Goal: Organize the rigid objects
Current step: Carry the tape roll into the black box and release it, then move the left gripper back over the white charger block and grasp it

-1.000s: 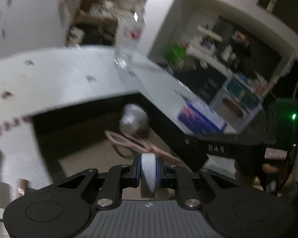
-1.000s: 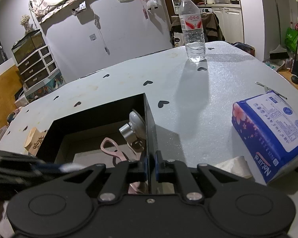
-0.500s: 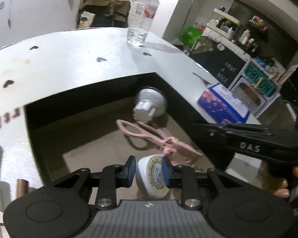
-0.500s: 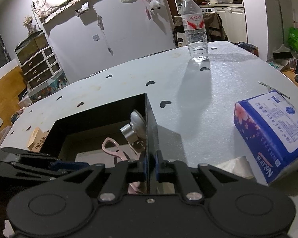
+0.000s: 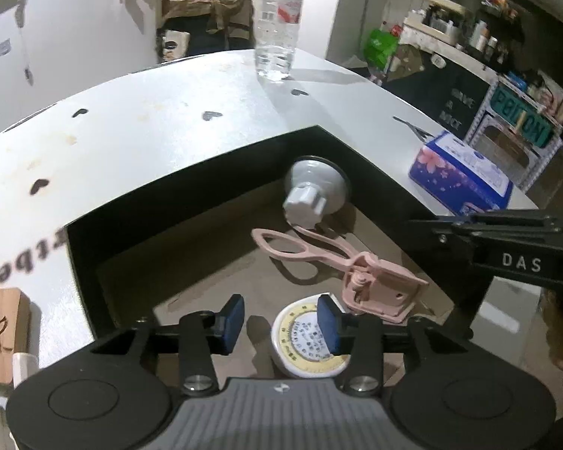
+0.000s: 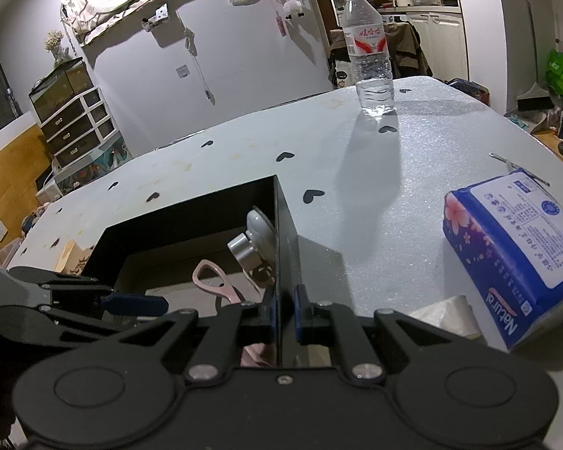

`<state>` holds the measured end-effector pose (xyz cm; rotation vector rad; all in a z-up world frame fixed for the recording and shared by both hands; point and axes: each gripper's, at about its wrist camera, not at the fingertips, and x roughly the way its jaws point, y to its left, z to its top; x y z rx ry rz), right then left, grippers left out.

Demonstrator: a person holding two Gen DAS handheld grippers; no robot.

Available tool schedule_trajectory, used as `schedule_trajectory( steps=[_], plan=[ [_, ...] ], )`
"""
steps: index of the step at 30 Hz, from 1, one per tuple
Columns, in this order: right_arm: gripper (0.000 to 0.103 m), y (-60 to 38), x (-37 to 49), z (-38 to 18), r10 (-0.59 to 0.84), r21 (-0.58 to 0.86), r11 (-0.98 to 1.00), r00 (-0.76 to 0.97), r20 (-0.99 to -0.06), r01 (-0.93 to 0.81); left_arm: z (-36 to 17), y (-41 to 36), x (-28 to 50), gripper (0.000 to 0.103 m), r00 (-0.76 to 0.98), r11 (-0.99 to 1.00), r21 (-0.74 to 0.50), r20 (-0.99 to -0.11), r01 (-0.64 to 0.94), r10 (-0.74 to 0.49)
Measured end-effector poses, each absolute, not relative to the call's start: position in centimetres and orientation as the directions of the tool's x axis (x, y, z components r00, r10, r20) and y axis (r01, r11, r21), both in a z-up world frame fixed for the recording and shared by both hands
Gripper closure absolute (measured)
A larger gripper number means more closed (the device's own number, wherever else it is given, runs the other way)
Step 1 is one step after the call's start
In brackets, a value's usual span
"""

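Round white tin (image 5: 309, 341) with a yellow-rimmed label lies on the brown floor of the black box (image 5: 191, 191), between the spread fingers of the left tool (image 5: 277, 322), its right pad overlapping the tin's edge. Beside it lie a pink eyelash curler (image 5: 334, 262) and a grey suction knob (image 5: 311, 191). The right tool (image 6: 284, 313) is pinched on the box's right wall. A water bottle (image 6: 369, 52) and tissue pack (image 6: 521, 247) stand on the surface (image 6: 356, 172).

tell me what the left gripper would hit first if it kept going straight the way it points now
Probably the round white tape measure with a yellow rim lying just ahead of the open left gripper in the black box; depth is hard to judge.
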<state>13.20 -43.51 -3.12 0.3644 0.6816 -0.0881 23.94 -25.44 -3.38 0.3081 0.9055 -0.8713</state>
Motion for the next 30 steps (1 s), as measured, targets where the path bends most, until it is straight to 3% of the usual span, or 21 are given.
schedule_trajectory(
  steps=[3, 8, 18, 21, 23, 26, 30],
  plan=[
    [0.094, -43.5, 13.2, -3.1, 0.038, 0.3, 0.933, 0.775, -0.63, 0.198, -3.4, -25.8, 23.6, 0.06, 0.262, 0.589, -0.137, -0.799, 0.797, -0.541],
    [0.094, -43.5, 13.2, -3.2, 0.038, 0.3, 0.933, 0.775, -0.631, 0.198, -3.4, -26.1, 23.2, 0.073, 0.214, 0.559, -0.19, -0.789, 0.807, -0.576],
    [0.094, -43.5, 13.2, -3.2, 0.037, 0.299, 0.933, 0.775, -0.631, 0.199, -3.1, -26.5, 22.1, 0.071, 0.175, 0.523, -0.237, -0.765, 0.819, -0.62],
    [0.094, -43.5, 13.2, -3.2, 0.036, 0.299, 0.933, 0.775, -0.631, 0.2, -2.8, -26.1, 22.0, 0.051, 0.191, 0.535, -0.236, -0.757, 0.811, -0.624],
    [0.094, -43.5, 13.2, -3.2, 0.036, 0.298, 0.933, 0.774, -0.632, 0.2, -2.5, -25.9, 21.8, 0.03, 0.201, 0.536, -0.232, -0.75, 0.811, -0.629],
    [0.094, -43.6, 13.2, -3.2, 0.034, 0.296, 0.934, 0.774, -0.633, 0.202, -1.8, -25.5, 21.3, 0.018, 0.245, 0.548, -0.194, -0.74, 0.813, -0.626],
    [0.094, -43.6, 13.2, -3.3, 0.033, 0.296, 0.934, 0.773, -0.633, 0.202, -1.0, -24.9, 20.8, 0.01, 0.275, 0.55, -0.171, -0.723, 0.817, -0.634]
  ],
)
